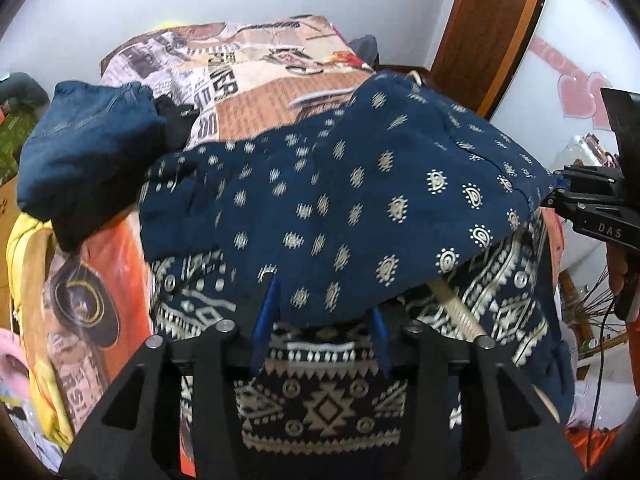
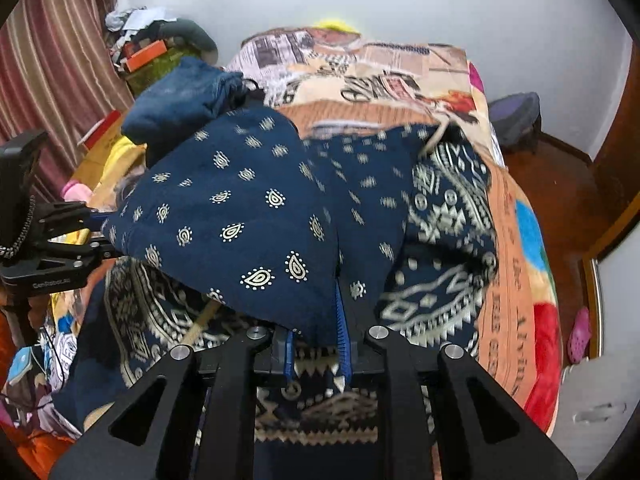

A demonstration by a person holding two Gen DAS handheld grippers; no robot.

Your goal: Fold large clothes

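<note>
1. The navy patterned garment [image 1: 360,200] lies on the bed [image 1: 256,92], its upper layer doubled over toward the near edge so that the border-printed part [image 1: 320,404] shows beneath it.
2. Left gripper [image 1: 322,312]: the blue fingers [image 1: 269,300] stand apart with the hem of the folded layer draped between them; the pads do not press on it. Judged released.
3. Right gripper [image 2: 316,340]: the fingers [image 2: 342,320] are only narrowly parted, with cloth lying in the gap. No firm pinch is visible, so judged let go, though a fold hides the tips.
4. Beyond the garment, on its left side, sits a denim bundle [image 1: 88,152], touching or nearly touching the folded layer.
5. Risks:
   - The upper layer bulges with trapped air and may settle askew, leaving uneven edges.
   - Cloth caught on the right fingers could drag the fold open on withdrawal.
   - A cream drawstring [image 1: 456,304] protrudes from under the fold and may snag.
   - The denim bundle could be dragged along.
</note>
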